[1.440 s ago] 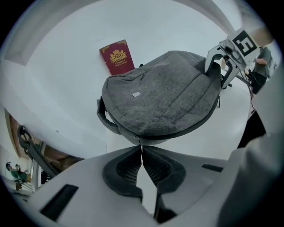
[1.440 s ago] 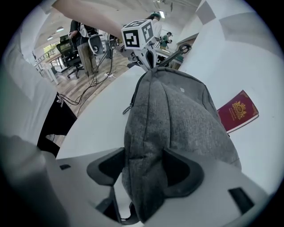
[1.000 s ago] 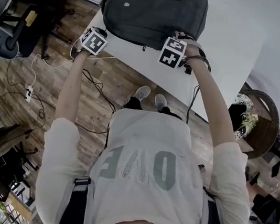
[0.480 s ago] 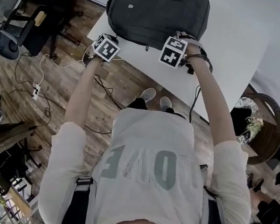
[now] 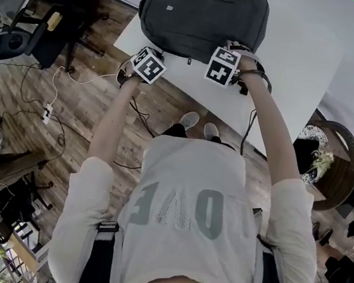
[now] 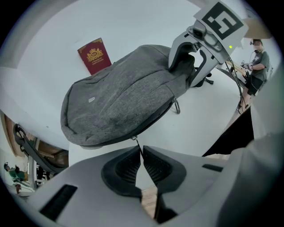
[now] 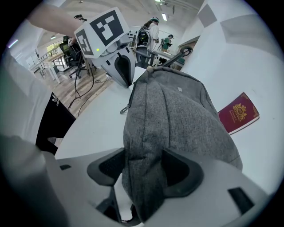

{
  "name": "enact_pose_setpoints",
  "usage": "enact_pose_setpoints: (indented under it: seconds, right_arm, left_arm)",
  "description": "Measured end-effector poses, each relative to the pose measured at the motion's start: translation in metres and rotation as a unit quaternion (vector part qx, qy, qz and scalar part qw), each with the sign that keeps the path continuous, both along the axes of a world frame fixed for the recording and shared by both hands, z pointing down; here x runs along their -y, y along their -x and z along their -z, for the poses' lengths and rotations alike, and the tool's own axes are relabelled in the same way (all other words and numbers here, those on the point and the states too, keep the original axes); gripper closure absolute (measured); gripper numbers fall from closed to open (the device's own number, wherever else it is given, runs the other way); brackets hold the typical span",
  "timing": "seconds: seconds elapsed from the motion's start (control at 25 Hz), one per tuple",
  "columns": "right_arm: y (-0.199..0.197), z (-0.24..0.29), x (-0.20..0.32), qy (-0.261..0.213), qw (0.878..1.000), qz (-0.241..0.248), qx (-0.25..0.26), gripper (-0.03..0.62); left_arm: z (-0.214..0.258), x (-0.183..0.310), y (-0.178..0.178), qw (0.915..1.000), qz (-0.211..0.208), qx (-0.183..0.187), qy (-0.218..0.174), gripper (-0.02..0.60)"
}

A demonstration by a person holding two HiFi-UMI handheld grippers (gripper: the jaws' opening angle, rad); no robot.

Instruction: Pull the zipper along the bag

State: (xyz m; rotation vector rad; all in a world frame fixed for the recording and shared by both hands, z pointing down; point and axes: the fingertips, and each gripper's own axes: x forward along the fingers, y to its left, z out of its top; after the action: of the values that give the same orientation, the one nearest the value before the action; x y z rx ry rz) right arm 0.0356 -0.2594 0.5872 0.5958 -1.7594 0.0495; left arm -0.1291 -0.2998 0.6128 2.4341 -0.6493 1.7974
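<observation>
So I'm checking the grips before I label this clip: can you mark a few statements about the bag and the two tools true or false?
The left tool is shut on the zipper pull. True.
The right tool hangs open above the bag. False: it clamps a fold of the bag's fabric.
A red booklet lies on the table beside the bag. True.
The bag stands upright. False: it lies flat on the table.
</observation>
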Motion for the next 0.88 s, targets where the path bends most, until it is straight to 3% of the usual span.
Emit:
enact_pose_setpoints:
  seconds: [0.16, 0.68, 0.88]
  right_arm:
    - [0.001, 0.000, -0.001, -0.001, 1.000, -0.001, 0.000, 0.312]
    - [0.001, -0.001, -0.001, 0.000, 1.000, -0.003, -0.003, 0.312]
    - [0.001, 0.000, -0.001, 0.000, 1.000, -0.003, -0.003, 0.312]
  left_arm:
    - [0.000, -0.013, -0.019, 0.9995, -0.030, 0.002, 0.004, 0.554]
    - [0.005, -0.045, -0.071, 0.9969, -0.074, -0.026, 0.008, 0.554]
    - [0.007, -0.048, -0.074, 0.9971, -0.069, -0.032, 0.007, 0.554]
